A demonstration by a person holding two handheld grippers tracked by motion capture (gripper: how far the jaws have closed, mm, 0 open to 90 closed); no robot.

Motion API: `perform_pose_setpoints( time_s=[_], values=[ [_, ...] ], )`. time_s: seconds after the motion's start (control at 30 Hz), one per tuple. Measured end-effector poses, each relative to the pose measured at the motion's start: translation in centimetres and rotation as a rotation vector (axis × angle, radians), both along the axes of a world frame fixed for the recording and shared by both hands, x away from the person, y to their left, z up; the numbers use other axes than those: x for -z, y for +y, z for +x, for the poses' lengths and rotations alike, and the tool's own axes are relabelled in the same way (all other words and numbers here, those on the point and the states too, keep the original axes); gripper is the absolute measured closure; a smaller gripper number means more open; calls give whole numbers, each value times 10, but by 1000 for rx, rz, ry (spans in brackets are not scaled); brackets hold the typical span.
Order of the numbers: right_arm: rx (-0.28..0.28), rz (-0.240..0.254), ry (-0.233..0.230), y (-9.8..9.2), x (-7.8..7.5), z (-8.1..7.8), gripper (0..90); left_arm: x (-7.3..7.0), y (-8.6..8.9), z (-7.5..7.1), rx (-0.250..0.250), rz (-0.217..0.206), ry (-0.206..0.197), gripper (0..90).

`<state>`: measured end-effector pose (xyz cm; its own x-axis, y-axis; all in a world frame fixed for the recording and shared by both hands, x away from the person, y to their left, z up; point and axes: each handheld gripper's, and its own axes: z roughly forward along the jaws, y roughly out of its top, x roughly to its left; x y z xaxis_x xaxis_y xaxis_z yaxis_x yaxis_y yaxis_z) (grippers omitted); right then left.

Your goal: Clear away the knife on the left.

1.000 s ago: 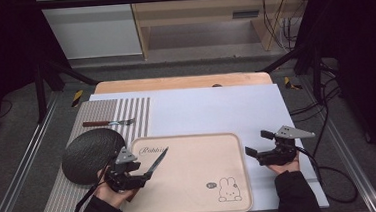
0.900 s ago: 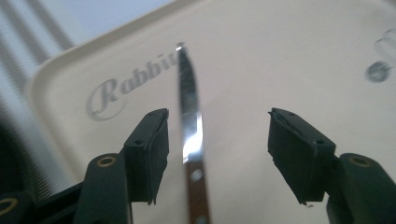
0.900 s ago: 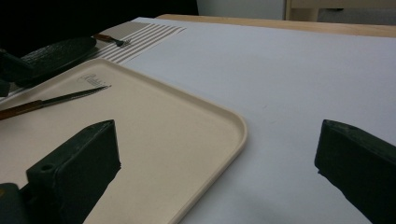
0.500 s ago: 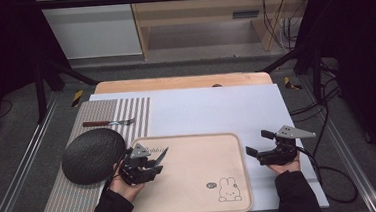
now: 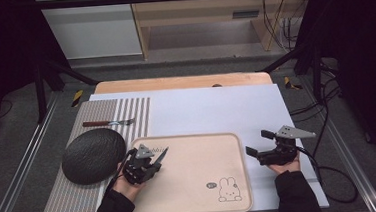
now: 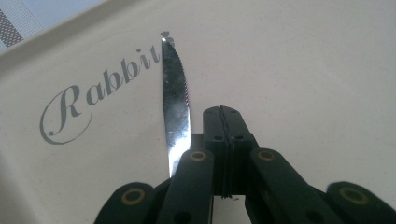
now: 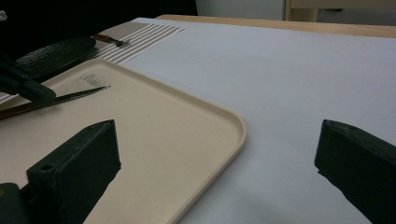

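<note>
Steel knife (image 6: 176, 102) lies beside our closed left gripper (image 6: 223, 112), on the beige tray (image 5: 229, 148) at lower centre; our right gripper (image 5: 255, 144) stands open

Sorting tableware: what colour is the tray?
Beige tray, with a rabbit print; clearest in the high view.

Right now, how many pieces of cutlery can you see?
2. A knife lies on the beige tray beside the left gripper; a fork lies on the striped placemat.
</note>
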<state>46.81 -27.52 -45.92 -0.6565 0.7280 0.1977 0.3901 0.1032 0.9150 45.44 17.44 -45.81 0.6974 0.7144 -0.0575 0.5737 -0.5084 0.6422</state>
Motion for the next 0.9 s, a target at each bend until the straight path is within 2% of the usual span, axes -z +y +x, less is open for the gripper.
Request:
perform_pose_setpoints(
  time_s=[0.27, 0.63, 0.9],
  values=[
    [1, 0, -1, 0, 0, 0, 3, 5, -1, 2, -9, 42, -12, 898],
    [2, 0, -2, 0, 0, 0, 3, 4, 3, 3, -40, 65, -28, 898],
    [1, 0, -1, -1, 0, 0, 3, 4, 9, 6, -71, 67, -26, 898]
  ],
)
